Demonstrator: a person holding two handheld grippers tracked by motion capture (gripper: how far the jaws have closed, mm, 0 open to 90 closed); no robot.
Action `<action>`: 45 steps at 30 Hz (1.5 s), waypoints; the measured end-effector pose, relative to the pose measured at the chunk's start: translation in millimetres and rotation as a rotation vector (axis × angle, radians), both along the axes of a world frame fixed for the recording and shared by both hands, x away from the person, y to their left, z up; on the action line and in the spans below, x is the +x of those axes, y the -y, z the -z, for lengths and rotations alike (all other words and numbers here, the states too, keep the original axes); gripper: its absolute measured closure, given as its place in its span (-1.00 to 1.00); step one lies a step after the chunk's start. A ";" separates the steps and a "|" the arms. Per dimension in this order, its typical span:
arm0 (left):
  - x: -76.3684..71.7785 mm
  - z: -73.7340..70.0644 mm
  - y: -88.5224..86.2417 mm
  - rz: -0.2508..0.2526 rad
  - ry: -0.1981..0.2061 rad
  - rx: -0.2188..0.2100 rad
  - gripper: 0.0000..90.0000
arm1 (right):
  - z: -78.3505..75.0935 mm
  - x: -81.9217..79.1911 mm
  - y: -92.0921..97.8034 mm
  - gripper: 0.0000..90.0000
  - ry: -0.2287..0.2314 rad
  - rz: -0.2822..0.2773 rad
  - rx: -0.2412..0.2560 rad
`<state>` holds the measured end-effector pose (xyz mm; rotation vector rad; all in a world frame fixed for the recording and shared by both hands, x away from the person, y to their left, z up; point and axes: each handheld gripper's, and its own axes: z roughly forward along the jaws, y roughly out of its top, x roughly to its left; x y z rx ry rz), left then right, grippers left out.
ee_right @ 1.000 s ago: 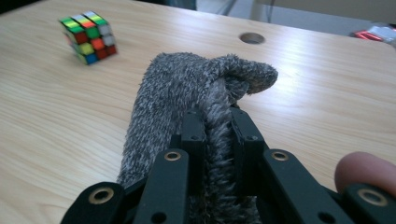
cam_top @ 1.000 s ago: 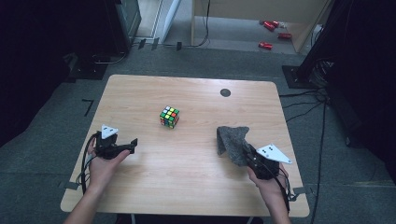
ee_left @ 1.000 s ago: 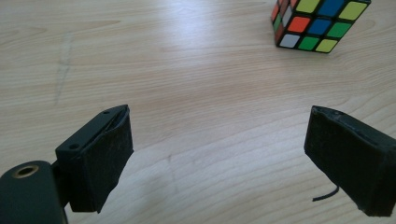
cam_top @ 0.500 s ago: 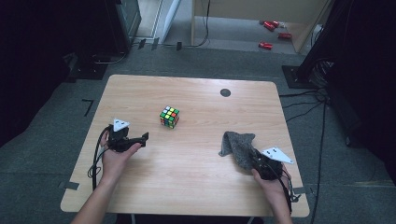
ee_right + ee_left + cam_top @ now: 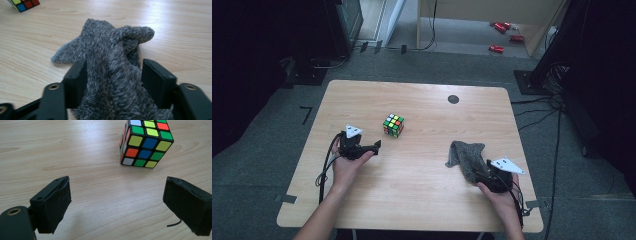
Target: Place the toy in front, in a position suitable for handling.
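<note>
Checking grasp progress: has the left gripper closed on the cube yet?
No: the left gripper stands wide open, and the cube sits on the table beyond its jaws, untouched.

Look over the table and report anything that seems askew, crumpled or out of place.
The grey cloth lies bunched in a rumpled heap near the table's right edge, pinched between the right gripper's jaws. The scrambled puzzle cube sits turned at an angle to the table edges. Nothing looks spilled or damaged.
</note>
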<state>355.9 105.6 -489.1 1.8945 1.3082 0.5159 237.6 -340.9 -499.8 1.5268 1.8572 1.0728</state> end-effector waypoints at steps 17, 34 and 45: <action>11.7 11.2 31.8 0.049 -0.003 0.022 -0.81 | 0.5 3.5 0.7 -0.25 -0.015 0.008 0.016; 45.2 25.5 72.2 -0.009 -0.012 0.075 -0.67 | 0.6 3.1 2.3 -0.25 -0.019 0.010 0.018; 52.7 24.5 77.9 0.012 0.013 0.104 -0.23 | 1.2 3.2 2.1 -0.21 -0.023 0.005 0.007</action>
